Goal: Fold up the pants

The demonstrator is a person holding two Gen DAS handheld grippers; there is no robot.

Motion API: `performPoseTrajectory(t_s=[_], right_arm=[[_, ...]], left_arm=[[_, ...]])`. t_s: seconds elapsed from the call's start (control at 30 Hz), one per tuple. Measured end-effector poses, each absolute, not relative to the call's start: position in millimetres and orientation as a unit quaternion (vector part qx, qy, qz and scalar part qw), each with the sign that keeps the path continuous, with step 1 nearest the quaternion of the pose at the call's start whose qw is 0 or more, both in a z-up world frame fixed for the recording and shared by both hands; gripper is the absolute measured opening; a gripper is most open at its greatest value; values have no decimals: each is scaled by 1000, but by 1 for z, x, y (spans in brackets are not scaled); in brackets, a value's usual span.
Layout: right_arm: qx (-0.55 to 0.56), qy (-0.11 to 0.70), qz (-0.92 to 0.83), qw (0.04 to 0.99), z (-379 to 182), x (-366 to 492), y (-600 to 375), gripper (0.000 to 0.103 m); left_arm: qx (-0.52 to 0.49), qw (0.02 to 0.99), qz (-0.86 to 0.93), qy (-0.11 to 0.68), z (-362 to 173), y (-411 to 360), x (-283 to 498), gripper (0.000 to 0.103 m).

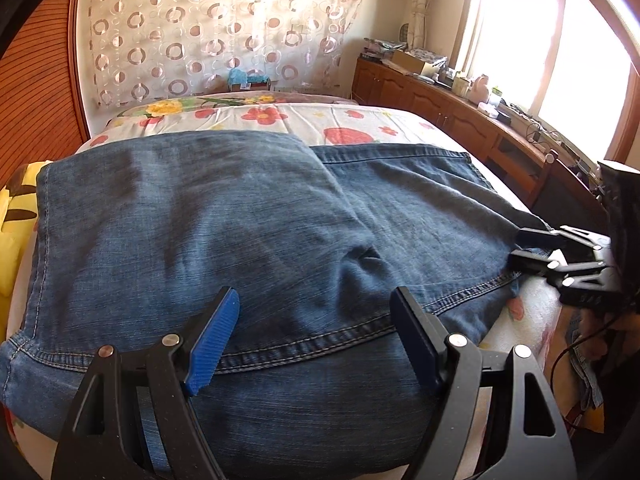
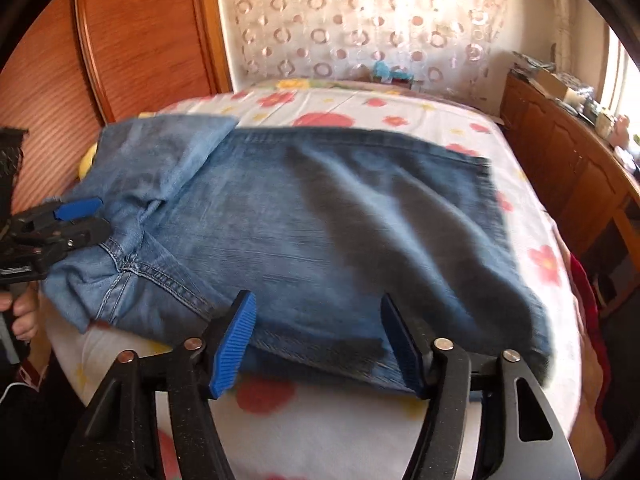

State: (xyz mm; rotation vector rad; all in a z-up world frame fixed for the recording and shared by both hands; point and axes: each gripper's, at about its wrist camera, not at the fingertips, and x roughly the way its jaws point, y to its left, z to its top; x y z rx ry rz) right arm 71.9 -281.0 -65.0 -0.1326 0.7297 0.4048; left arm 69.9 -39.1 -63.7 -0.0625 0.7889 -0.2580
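Jeans (image 1: 240,220) folded on the floral bed sheet (image 2: 320,432) (no legible label), both grippers' fingers (image 1: 214,340) wide, empty.

no legible text, distant clutter perhaps too blurred

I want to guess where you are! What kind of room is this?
Most likely a bedroom. The jeans lie on a bed with a flowered sheet, a circle-patterned curtain hangs behind it, and a wooden cabinet runs under a sunny window.
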Motion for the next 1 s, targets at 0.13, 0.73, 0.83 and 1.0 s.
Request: performPoseTrajectory(t_s=[0.13, 0.73, 0.83, 1.0], right_arm=[[-57, 337, 164, 925, -56, 58, -319, 58], [0, 354, 108, 929, -71, 64, -401, 47], [6, 362, 113, 925, -75, 73, -395, 47], [8, 372, 118, 921, -81, 79, -395, 39]], left_arm=[[-25, 914, -126, 384, -65, -43, 71, 78], [-12, 917, -123, 380, -69, -47, 69, 79], [-12, 917, -123, 380, -69, -48, 69, 79], [-10, 918, -121, 378, -69, -48, 69, 80]])
